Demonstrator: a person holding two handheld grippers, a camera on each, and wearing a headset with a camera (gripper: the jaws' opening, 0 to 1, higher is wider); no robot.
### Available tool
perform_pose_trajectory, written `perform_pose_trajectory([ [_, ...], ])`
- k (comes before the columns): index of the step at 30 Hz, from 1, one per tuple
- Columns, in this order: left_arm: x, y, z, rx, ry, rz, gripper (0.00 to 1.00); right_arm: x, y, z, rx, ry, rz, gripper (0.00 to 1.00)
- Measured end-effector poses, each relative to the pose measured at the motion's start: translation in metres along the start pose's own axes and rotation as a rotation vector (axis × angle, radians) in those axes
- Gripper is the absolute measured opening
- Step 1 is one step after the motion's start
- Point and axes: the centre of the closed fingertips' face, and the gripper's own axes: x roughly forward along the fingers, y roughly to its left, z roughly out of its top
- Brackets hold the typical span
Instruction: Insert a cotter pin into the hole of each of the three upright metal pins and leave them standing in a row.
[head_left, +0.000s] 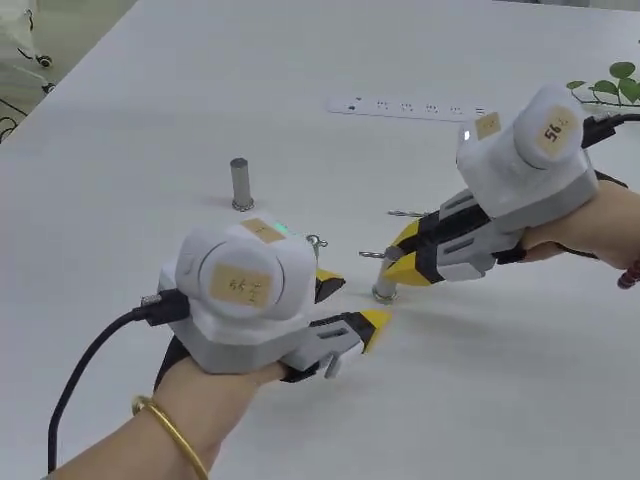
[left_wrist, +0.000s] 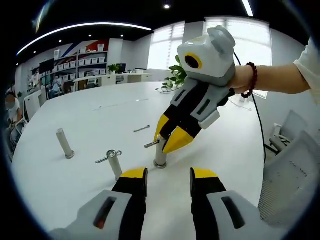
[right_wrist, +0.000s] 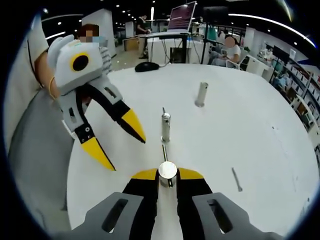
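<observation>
White worktable (head_left: 150, 100), office bkgd w/ shelves & windows. Right gripper (head_left: 398, 256) is clamped on a thin steel cotter pin (left_wrist: 151, 144), holding it level at the top of the near upright grey metal pin (left_wrist: 160, 157). The cotter's free end sticks out past the yellow tips. Can't tell if it's through the hole. Left gripper (left_wrist: 167, 176) has its jaws spread wide w/ nothing between them, tips just short of that pin's base. Middle upright pin (left_wrist: 115, 167) stands just beyond, w/ a ring-headed cotter pin (left_wrist: 107, 157) across its top. Far upright pin (left_wrist: 64, 143) stands bare, well apart. All 3 make a rough diagonal row. Loose cotter pin (left_wrist: 141, 129) lies flat behind the right gripper. White power strip (head_left: 410, 106) lies near the far edge.
</observation>
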Motion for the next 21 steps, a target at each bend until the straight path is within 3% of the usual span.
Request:
perform_pose_trajectory([
  [21, -0.016, -0.004, 0.005, -0.033, -0.042, -0.014, 0.45, -0.001, -0.012, -0.002, 0.005, -0.012, 0.028, 0.14],
])
